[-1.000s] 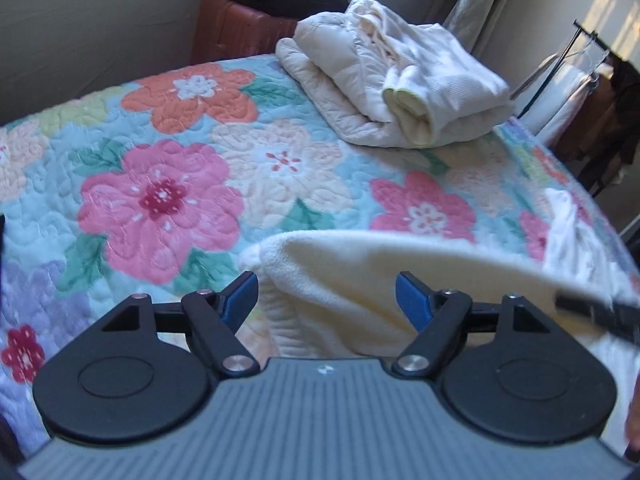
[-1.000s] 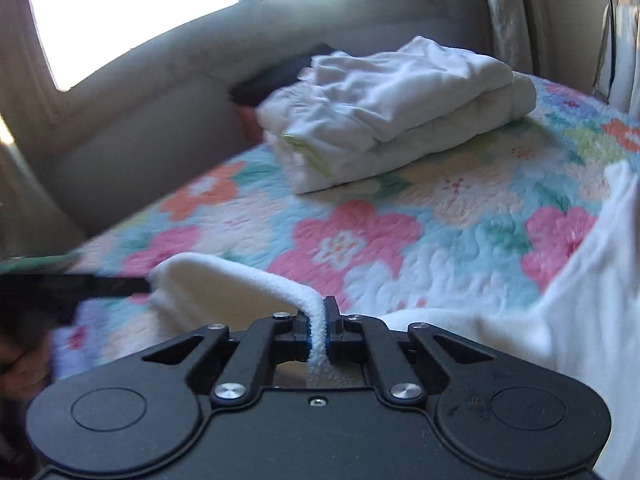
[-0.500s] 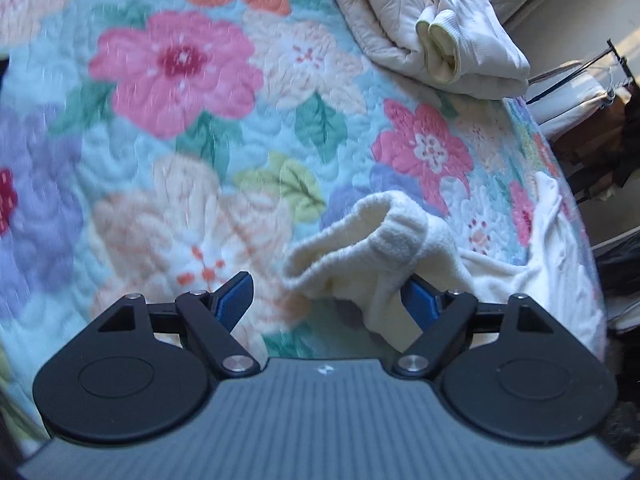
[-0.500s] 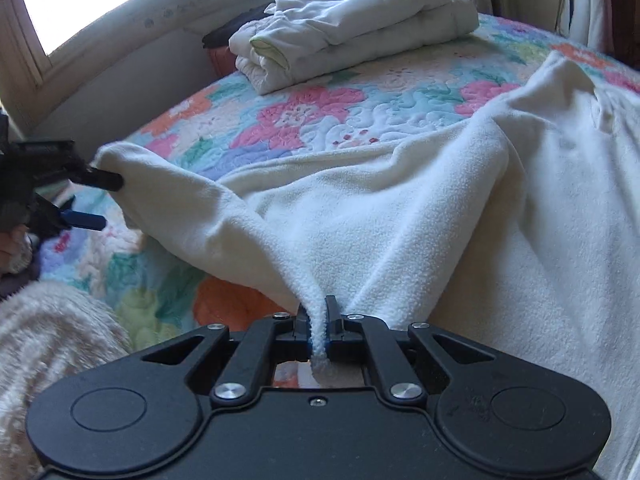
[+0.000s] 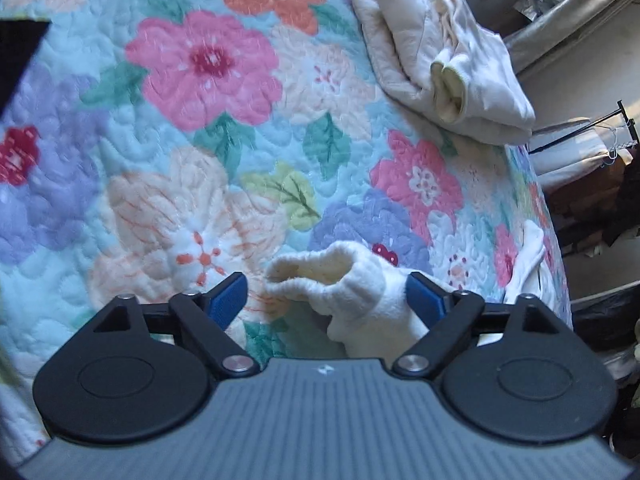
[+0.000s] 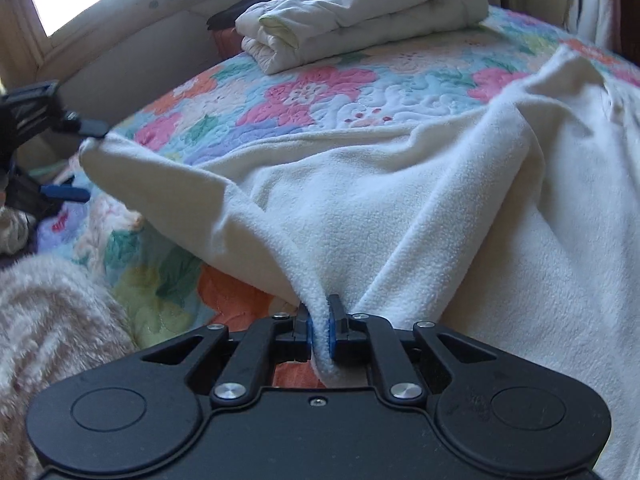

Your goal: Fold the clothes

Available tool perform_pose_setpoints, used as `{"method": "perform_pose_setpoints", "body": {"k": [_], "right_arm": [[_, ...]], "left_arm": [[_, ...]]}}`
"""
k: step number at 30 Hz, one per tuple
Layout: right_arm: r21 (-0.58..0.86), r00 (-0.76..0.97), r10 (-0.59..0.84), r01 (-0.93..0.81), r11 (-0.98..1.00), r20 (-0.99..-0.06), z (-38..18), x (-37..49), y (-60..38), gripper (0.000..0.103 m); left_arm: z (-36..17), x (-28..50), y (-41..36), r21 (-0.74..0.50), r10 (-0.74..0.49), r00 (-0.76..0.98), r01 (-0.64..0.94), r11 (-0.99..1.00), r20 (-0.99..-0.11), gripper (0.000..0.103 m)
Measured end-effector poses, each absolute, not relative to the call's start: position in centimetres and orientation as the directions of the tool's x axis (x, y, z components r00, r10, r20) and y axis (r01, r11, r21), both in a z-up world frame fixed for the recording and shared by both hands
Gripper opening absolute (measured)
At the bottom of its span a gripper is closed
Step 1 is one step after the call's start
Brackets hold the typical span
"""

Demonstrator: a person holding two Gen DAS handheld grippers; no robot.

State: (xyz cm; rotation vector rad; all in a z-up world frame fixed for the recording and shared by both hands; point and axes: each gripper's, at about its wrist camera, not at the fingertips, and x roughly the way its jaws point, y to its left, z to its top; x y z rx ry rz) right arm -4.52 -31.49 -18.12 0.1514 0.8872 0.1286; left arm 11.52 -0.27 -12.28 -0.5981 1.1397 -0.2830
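A cream fleece garment (image 6: pixel 420 208) lies spread on the floral quilt (image 6: pixel 320 92). My right gripper (image 6: pixel 319 330) is shut on a pinched fold of its near edge. My left gripper (image 5: pixel 326 294) is open; the garment's bunched corner (image 5: pixel 344 280) sits between its blue pads, closer to the right one. In the right wrist view the left gripper (image 6: pixel 86 160) stands at the far left by that corner, one finger tip touching it.
Folded cream clothes (image 5: pixel 440 52) are stacked at the quilt's far side, also in the right wrist view (image 6: pixel 360 12). A dark item (image 6: pixel 224 20) lies behind them. A clothes rack (image 5: pixel 592 152) stands right of the bed. A fuzzy beige fabric (image 6: pixel 52 320) is near left.
The left gripper swung from a level view to looking down over the garment's corner. The right gripper, still clamped, pulled the garment toward the near edge, spreading it across the quilt.
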Motion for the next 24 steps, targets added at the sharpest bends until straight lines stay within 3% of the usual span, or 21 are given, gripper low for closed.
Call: {"method": "perform_pose_setpoints", "body": {"k": [4, 6, 7, 8, 9, 13, 20, 22, 24], "right_arm": [[0.105, 0.633, 0.127, -0.073, 0.992, -0.764, -18.3, -4.8, -30.1, 0.014], [0.099, 0.638, 0.119, -0.066, 0.993, -0.76, -18.2, -4.8, -30.0, 0.016], [0.111, 0.639, 0.124, -0.061, 0.992, -0.759, -18.2, -4.8, -30.1, 0.021], [0.134, 0.64, 0.137, -0.055, 0.99, -0.756, -18.1, -4.7, -30.2, 0.024], [0.161, 0.641, 0.153, -0.046, 0.986, -0.752, -18.1, -4.6, -30.4, 0.029], [0.291, 0.649, 0.217, 0.008, 0.957, -0.729, -18.0, -4.3, -31.5, 0.039], [0.506, 0.714, 0.319, 0.058, 0.86, -0.623, -15.9, -6.7, -34.0, 0.048], [0.534, 0.744, 0.307, 0.08, 0.842, -0.594, -15.0, -8.0, -35.1, 0.056], [0.542, 0.767, 0.275, 0.111, 0.833, -0.58, -14.3, -9.2, -35.9, 0.056]], "left_arm": [[-14.9, 12.7, -2.1, -0.509, -0.469, 0.296, -0.073, 0.857, -0.832, 0.092], [-15.7, 12.5, -2.2, -0.537, -0.489, 0.32, -0.078, 0.84, -0.811, 0.088], [-15.9, 12.4, -2.3, -0.548, -0.501, 0.331, -0.063, 0.834, -0.8, 0.069], [-16.1, 12.4, -2.7, -0.552, -0.51, 0.329, -0.039, 0.833, -0.794, 0.04], [-16.5, 12.5, -2.9, -0.56, -0.524, 0.315, -0.028, 0.828, -0.791, 0.032], [-18.2, 12.6, -2.5, -0.652, -0.609, 0.3, -0.06, 0.756, -0.734, 0.026], [-13.6, 14.3, -3.0, -0.466, -0.454, 0.504, 0.111, 0.878, -0.735, 0.024], [-11.4, 15.8, -2.9, -0.39, -0.396, 0.591, 0.145, 0.909, -0.703, 0.024], [-9.2, 17.9, -2.5, -0.362, -0.372, 0.653, 0.157, 0.919, -0.66, 0.024]]}}
